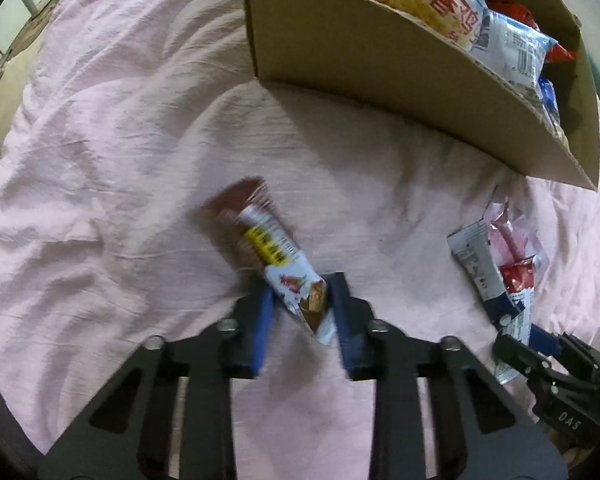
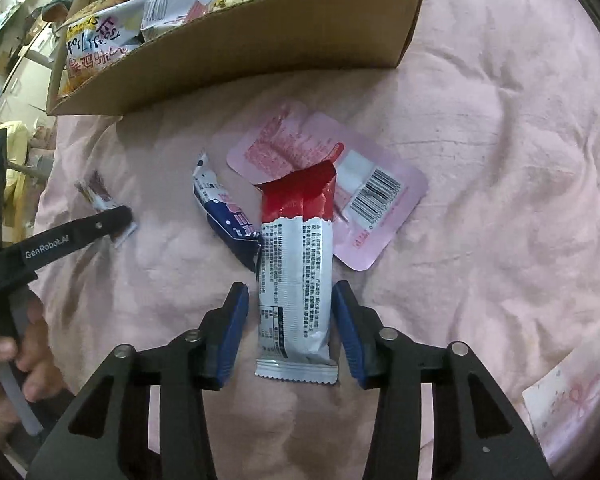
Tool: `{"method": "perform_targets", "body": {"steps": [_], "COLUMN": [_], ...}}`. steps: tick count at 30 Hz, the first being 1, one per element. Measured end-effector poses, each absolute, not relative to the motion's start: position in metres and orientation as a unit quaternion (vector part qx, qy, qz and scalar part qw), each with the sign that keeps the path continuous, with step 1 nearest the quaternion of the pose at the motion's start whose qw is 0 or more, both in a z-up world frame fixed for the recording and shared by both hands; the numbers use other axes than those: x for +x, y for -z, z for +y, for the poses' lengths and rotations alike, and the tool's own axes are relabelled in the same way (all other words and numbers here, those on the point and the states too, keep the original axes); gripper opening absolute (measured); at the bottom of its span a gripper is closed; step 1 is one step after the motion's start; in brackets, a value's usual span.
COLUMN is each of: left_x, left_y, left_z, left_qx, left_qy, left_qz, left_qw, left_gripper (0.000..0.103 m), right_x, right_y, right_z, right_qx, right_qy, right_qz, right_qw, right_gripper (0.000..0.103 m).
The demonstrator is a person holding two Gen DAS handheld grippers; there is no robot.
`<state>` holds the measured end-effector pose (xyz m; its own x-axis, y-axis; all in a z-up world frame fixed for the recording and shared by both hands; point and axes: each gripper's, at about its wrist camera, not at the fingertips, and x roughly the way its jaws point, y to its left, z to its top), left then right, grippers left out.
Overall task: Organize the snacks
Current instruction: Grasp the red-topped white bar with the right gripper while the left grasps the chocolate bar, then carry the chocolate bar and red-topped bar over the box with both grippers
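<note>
My left gripper is shut on the near end of a brown snack bar, which looks blurred and points away over the pink sheet. My right gripper is open, its blue pads either side of a red and white snack bar lying on the sheet, a small gap on each side. A blue packet and a pink flat pack lie just beyond it. The cardboard box holds several snack bags and also shows in the right wrist view.
The pink sheet is wrinkled all around. In the left wrist view the right gripper shows at the lower right by the packets. In the right wrist view the left gripper arm and a hand show at the left. A white patterned item lies at the lower right.
</note>
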<state>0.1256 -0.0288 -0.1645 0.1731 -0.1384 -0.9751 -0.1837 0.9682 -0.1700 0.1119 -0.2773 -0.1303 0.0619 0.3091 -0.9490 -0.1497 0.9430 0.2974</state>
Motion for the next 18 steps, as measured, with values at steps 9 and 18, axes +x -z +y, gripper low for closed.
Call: {"method": "perform_targets", "body": {"steps": [9, 18], "left_x": [0.103, 0.081], "left_y": [0.144, 0.104], "left_z": [-0.016, -0.016], "left_qx": [-0.12, -0.092], "left_qy": [0.004, 0.012], "left_qz": [0.633, 0.58], "left_qw": [0.765, 0.81], "left_gripper": [0.014, 0.014], "right_x": [0.1, 0.084], "right_y": [0.117, 0.066], "right_z": [-0.266, -0.298], "right_qx": [0.005, 0.089], "right_qy": [-0.15, -0.175], "right_qz": [0.649, 0.585], "right_qw": [0.746, 0.787], "right_gripper": [0.034, 0.034]}}
